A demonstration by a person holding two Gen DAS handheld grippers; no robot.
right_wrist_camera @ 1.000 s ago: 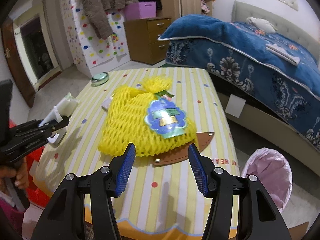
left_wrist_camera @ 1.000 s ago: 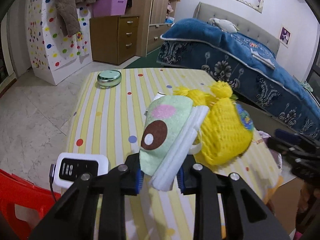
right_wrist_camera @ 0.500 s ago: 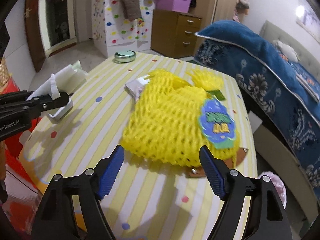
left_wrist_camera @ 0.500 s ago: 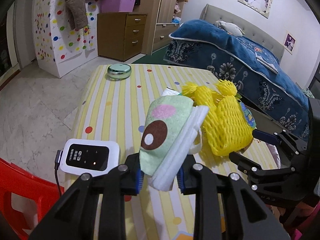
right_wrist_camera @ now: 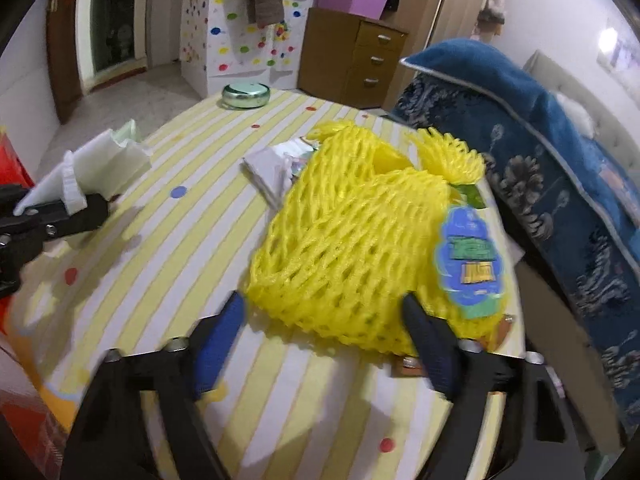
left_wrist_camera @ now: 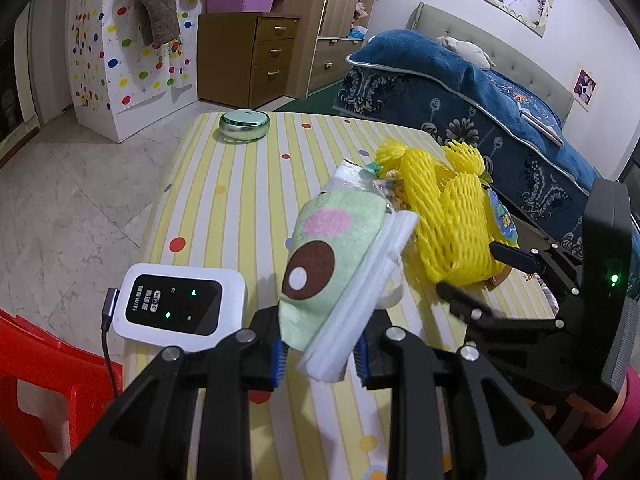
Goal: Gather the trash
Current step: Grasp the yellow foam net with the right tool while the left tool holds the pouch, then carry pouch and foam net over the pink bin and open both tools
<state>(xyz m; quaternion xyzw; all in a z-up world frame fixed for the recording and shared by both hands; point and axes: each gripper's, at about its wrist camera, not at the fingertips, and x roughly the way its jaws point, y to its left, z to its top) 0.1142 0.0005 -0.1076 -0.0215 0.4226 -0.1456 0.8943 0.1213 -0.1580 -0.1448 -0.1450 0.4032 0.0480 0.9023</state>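
My left gripper [left_wrist_camera: 320, 356] is shut on a tissue pack [left_wrist_camera: 332, 256] with a pale green wrapper that has pink and brown dots, held above the striped table [left_wrist_camera: 240, 200]. From the right wrist view the pack [right_wrist_camera: 96, 160] and left gripper [right_wrist_camera: 60, 216] sit at the far left. A yellow foam net [right_wrist_camera: 352, 248] with a blue label lies on the table, partly over a white wrapper [right_wrist_camera: 272, 168]. My right gripper [right_wrist_camera: 322, 308] straddles the net's near edge and its jaws are closing; the pads do not clearly press on it. It also shows in the left wrist view [left_wrist_camera: 476, 276], beside the net [left_wrist_camera: 448, 220].
A white WiFi box [left_wrist_camera: 180, 304] with a cable lies at the table's near left corner. A round green tin [left_wrist_camera: 244, 124] stands at the far edge. A red chair [left_wrist_camera: 32, 380] is at the lower left, and a bed with a blue cover [left_wrist_camera: 480, 92] runs along the right.
My right gripper has come down and closer to the yellow net, rolled, and now has the net's near edge between its jaws. The left gripper still holds the tissue pack, barely moved.
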